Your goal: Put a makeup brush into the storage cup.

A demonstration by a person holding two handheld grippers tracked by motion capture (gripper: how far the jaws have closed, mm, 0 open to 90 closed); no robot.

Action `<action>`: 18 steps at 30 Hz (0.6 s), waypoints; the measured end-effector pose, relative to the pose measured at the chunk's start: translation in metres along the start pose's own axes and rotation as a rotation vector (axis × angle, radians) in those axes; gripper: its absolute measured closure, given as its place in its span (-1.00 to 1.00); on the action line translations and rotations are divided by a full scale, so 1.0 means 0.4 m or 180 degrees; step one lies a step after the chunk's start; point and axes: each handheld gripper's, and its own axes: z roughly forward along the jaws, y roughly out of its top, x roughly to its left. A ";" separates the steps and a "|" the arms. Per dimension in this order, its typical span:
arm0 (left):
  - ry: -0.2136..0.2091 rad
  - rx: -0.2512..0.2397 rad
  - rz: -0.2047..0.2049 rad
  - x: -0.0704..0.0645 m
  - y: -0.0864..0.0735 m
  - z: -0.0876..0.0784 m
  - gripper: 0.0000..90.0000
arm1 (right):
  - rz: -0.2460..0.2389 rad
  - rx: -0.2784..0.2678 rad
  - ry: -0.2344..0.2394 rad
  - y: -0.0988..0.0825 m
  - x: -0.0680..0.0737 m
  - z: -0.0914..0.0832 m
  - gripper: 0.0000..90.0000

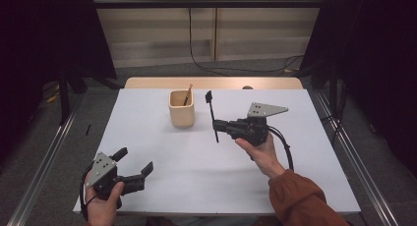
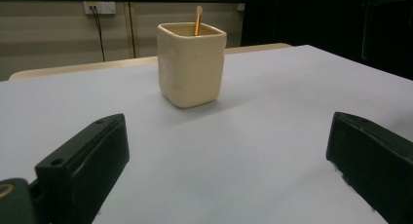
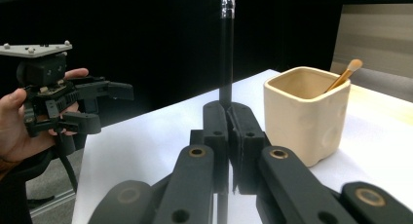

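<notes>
A cream square cup (image 1: pixel 181 108) stands at the back middle of the white table (image 1: pixel 196 172), with a thin wooden-handled stick (image 1: pixel 188 94) leaning inside it. My right gripper (image 1: pixel 219 126) is just to the right of the cup, shut on a slim black brush (image 1: pixel 212 113) that is nearly upright. In the right gripper view the jaws press together on the brush's black handle (image 3: pixel 225 63), and the cup (image 3: pixel 304 112) is close on the right. My left gripper (image 1: pixel 136 158) hovers near the front left edge, open and holding nothing. Its view faces the cup (image 2: pixel 191 63) between wide jaws.
The white sheet covers a wooden tabletop whose far edge (image 1: pixel 211 82) shows behind the cup. Dark curtains hang on both sides. Metal rails (image 1: pixel 44 157) run along the floor left and right. A cable (image 1: pixel 285 147) trails from the right gripper.
</notes>
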 end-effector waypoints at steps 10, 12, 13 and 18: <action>-0.0140 -0.0033 0.0013 -0.014 0.009 0.000 -0.96 | -0.0002 -0.0023 -0.0019 0.000 -0.007 -0.010 0.92; -0.0148 -0.0051 0.0032 -0.017 0.016 0.000 -0.96 | -0.0009 -0.0015 -0.0021 -0.002 -0.006 -0.009 0.92; -0.0171 -0.0059 0.0030 -0.020 0.020 0.000 -0.96 | -0.0016 -0.0010 -0.0017 -0.002 -0.006 -0.008 0.92; -0.0278 -0.0124 0.0116 -0.030 0.050 0.002 -0.97 | -0.0040 -0.0001 -0.0023 -0.005 -0.004 -0.006 0.92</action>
